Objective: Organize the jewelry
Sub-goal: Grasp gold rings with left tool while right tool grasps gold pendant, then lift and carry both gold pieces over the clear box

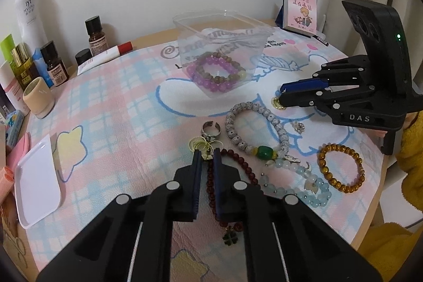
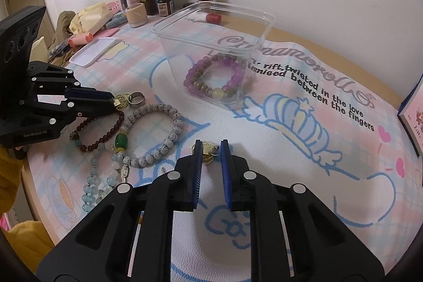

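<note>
Left wrist view: the left gripper point(image 1: 207, 155) is pinched shut on a gold hoop earring point(image 1: 202, 146), just in front of the silver ring point(image 1: 211, 128). The right gripper point(image 2: 210, 149) has nearly closed on a second gold earring point(image 2: 207, 155). Both sit nearer the camera than the clear box point(image 2: 211, 44), which holds a purple bracelet point(image 2: 235, 75).

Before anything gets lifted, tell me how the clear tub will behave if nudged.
The clear tub looks thin-walled plastic, so probably light and apt to slide on the smooth mat. Only two bracelets weigh it down. Its tall sides may flex if squeezed.
</note>
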Motion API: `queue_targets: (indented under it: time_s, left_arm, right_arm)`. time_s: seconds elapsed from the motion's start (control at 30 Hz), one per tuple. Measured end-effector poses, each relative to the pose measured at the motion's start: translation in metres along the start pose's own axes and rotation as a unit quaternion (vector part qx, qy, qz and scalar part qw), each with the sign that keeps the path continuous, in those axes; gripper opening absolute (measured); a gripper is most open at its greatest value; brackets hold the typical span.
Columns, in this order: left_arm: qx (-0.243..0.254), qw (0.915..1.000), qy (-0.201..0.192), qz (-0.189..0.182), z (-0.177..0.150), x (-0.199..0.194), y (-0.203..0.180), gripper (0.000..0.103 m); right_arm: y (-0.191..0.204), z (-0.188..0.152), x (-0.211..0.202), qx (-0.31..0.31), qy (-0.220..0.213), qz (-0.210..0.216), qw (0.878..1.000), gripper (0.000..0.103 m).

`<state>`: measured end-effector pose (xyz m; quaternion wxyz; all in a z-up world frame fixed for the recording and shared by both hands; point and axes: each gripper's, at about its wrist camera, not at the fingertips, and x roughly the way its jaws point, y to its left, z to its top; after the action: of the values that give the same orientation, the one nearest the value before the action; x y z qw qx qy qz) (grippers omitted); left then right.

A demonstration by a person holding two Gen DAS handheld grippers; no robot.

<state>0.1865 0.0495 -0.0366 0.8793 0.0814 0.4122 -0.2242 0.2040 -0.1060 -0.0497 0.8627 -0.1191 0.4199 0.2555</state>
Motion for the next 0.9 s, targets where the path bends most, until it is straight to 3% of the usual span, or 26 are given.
queue_targets:
  time_s: [0.53,0.9]
  left_arm:
    - [-0.009,0.9996,-0.024,-0.008,0.004,-0.015,0.000,0.008]
    - [-0.013,0.9977,-0.064,-0.021,0.023,-0.037,0.002,0.008]
  right_arm:
    - [-0.004,0.005,-0.014,0.007,-0.020,0.001,1.000,0.013]
    - [-0.002,0.021,-0.044,0.001,-0.052,0.007,0.999,0.013]
